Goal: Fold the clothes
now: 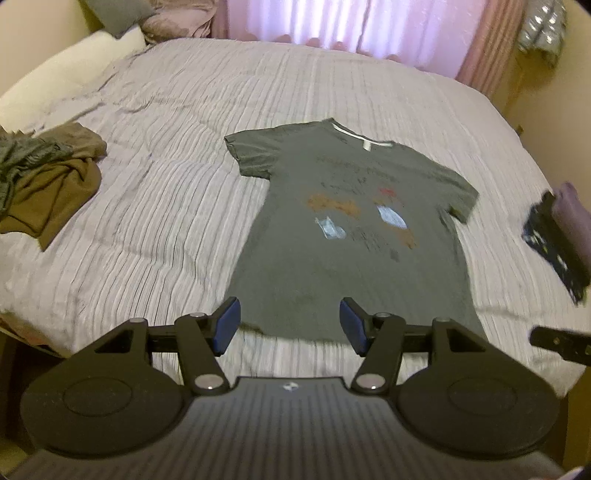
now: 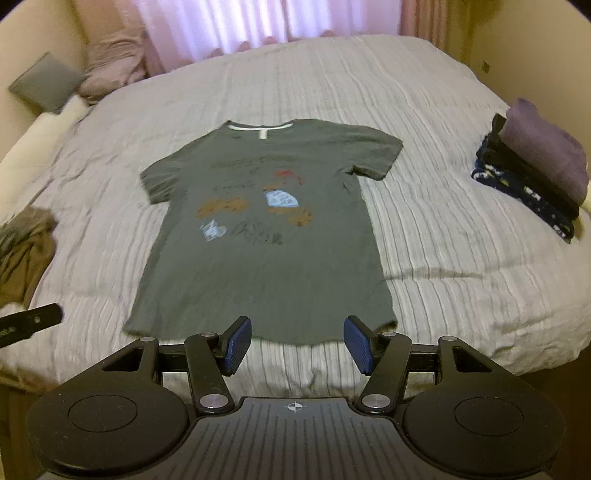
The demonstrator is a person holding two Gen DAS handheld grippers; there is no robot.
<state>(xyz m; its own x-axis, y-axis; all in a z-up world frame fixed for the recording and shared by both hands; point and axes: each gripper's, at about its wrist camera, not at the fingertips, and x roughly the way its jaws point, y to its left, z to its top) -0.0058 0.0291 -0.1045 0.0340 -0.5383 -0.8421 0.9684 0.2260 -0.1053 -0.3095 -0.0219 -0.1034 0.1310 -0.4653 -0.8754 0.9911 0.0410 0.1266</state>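
Note:
A grey T-shirt (image 1: 343,221) (image 2: 258,229) with a printed front lies flat and spread on the bed, collar away from me, hem towards me. My left gripper (image 1: 290,326) hangs open just above the hem, blue pads wide apart, nothing between them. In the right wrist view my right gripper (image 2: 297,343) is open too, above the hem's right half, holding nothing. The tip of the right gripper shows at the right edge of the left wrist view, and the left gripper's tip at the left edge of the right wrist view.
The bed has a striped pale cover (image 1: 166,206) (image 2: 443,221). A crumpled heap of brown and grey clothes (image 1: 48,177) (image 2: 26,251) lies at the left. A folded stack of purple and dark patterned clothes (image 2: 535,166) (image 1: 561,236) sits at the right. Pillows (image 2: 48,81) and curtains (image 1: 351,22) are at the back.

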